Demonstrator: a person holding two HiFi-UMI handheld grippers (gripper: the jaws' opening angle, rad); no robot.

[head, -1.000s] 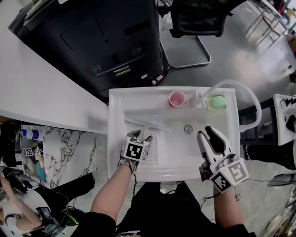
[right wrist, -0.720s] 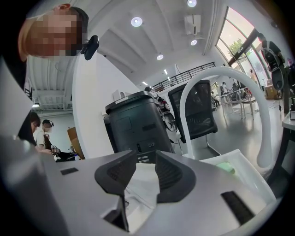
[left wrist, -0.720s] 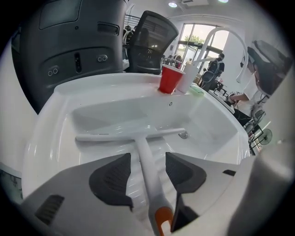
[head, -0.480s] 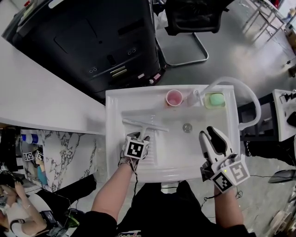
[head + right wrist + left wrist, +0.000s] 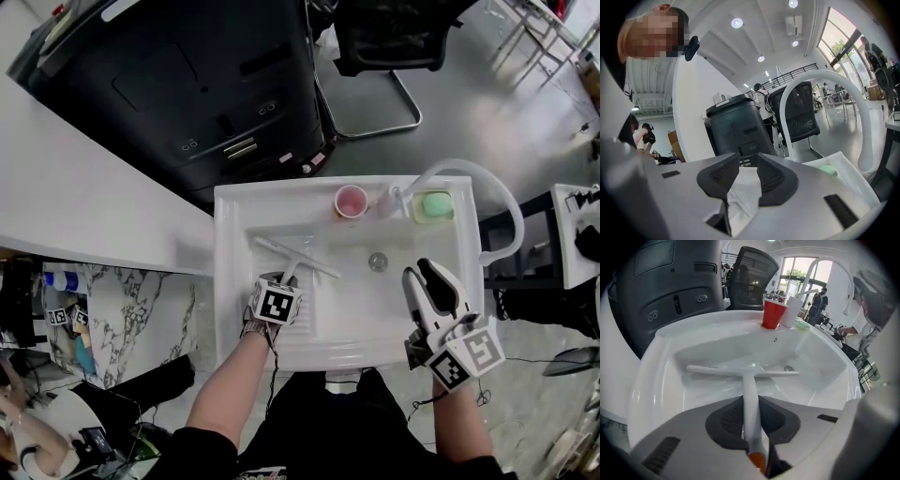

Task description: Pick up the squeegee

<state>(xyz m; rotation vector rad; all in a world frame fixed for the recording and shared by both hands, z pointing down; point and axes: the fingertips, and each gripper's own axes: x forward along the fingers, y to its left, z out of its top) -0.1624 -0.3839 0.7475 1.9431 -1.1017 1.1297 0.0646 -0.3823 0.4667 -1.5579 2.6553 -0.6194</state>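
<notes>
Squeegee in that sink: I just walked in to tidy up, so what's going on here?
A person works two handheld grippers over a white sink. The left gripper is closing its fingers on the handle of the squeegee, which lies in the basin. The right gripper hangs by the front rim, fingers closing slightly, nothing between them.

No words, brand names or numbers could be read anywhere. One white cube (image 5: pixel 275 306) and a second white cube (image 5: pixel 466 356) bore only black square marker patterns, not letters. A small pale mark on the tall black cabinet (image 5: pixel 736 126) was too tiny to make out.
</notes>
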